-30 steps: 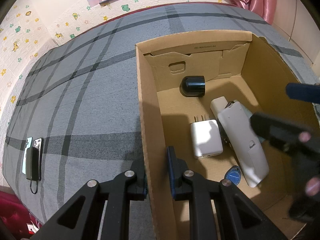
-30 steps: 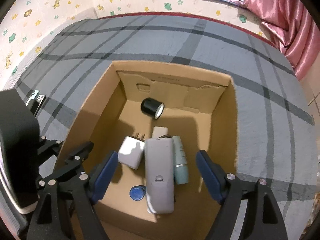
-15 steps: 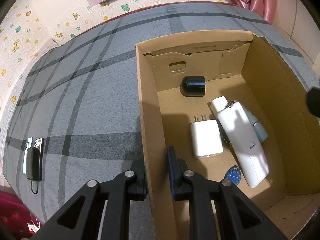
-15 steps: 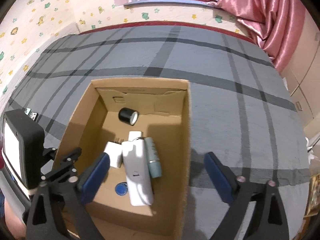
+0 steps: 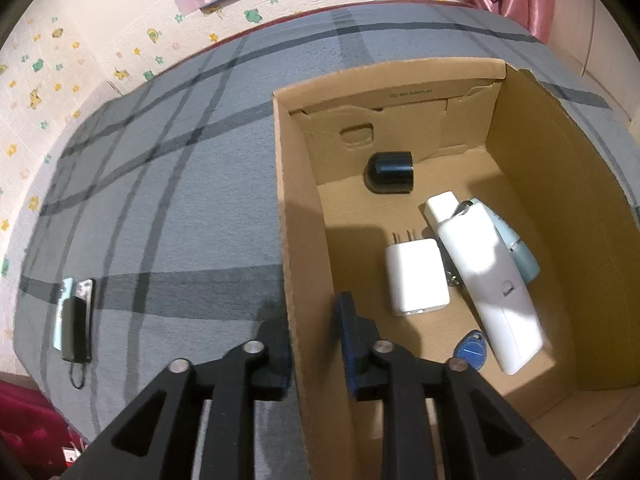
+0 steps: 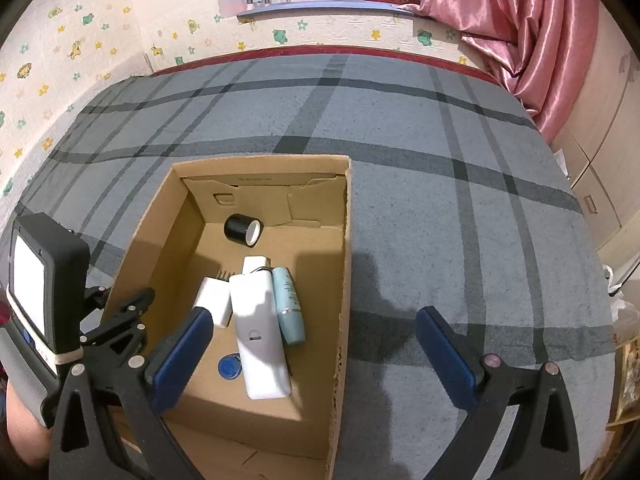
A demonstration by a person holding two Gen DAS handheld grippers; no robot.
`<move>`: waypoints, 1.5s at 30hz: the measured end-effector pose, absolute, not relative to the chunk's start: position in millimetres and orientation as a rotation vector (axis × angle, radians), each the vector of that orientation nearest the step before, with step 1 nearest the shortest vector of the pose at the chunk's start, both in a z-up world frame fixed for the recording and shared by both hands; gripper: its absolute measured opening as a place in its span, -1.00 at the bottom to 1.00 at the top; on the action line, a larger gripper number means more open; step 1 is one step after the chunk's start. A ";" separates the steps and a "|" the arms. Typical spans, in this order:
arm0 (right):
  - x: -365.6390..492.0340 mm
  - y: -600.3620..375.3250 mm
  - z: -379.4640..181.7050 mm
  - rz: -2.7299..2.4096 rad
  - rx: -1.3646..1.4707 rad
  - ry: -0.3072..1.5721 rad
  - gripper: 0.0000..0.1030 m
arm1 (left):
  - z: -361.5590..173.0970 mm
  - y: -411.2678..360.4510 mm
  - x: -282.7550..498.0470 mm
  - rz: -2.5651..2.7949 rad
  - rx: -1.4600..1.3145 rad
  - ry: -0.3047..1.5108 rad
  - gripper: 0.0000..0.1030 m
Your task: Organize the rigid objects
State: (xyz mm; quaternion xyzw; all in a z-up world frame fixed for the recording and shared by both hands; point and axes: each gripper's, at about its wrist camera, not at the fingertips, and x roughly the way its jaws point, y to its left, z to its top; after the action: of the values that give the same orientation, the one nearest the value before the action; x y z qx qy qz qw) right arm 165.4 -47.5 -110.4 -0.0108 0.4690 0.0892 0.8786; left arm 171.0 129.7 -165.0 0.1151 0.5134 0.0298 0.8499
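- The left gripper (image 5: 310,344) is seen nearest, straddling the near left wall of the cardboard box (image 5: 286,216); its jaws have just been opening, and a gap now shows between the inner pad and the wall, so the wall seems released rather than pinched.
- The right gripper (image 6: 314,346) is held above the box's right wall, its jaws just spread wide and nothing gripped between them.
- Inside the box, a blue key fob (image 5: 472,350), a long white device (image 5: 490,284), a white plug adapter (image 5: 416,276) and a teal tube (image 5: 518,246) are seen lying close together.
- A black cap (image 5: 390,172) is seen further back, near the far wall.
- Phones (image 5: 74,318) are left out on the grey plaid bedcover (image 5: 160,200), well apart from the box.
- The placing step is judged finished; next, the phones would likely need fetching.
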 end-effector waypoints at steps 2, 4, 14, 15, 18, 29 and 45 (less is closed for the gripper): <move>163.9 -48.5 -109.7 0.180 -0.025 0.969 1.00 | -160.8 129.2 170.1 0.053 0.230 1.074 0.56; 162.3 -49.1 -109.5 0.175 -0.024 0.964 1.00 | -154.9 127.3 167.9 0.057 0.233 1.055 0.69; 148.5 -62.1 -99.7 0.172 -0.009 0.938 1.00 | -127.1 119.2 152.7 0.068 0.197 1.027 1.00; 146.4 -62.6 -98.4 0.174 -0.008 0.937 1.00 | -122.1 117.9 148.2 0.067 0.191 1.019 1.00; 137.3 -64.4 -90.5 0.183 -0.003 0.923 1.00 | -106.6 113.1 134.1 0.078 0.186 0.992 1.00; 87.0 -77.7 -48.5 0.182 -0.014 0.845 1.00 | -52.6 89.8 81.8 0.044 0.168 0.909 1.00; 19.2 -107.1 -19.2 0.160 -0.003 0.802 1.00 | -21.9 59.8 5.7 -0.014 0.144 0.851 1.00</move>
State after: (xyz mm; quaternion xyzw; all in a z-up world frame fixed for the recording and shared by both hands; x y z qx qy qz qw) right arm 19.2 -107.1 -19.2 -0.0015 0.3899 0.0777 0.9176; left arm 5.7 59.8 -21.9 0.0698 0.4126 -0.0068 0.9082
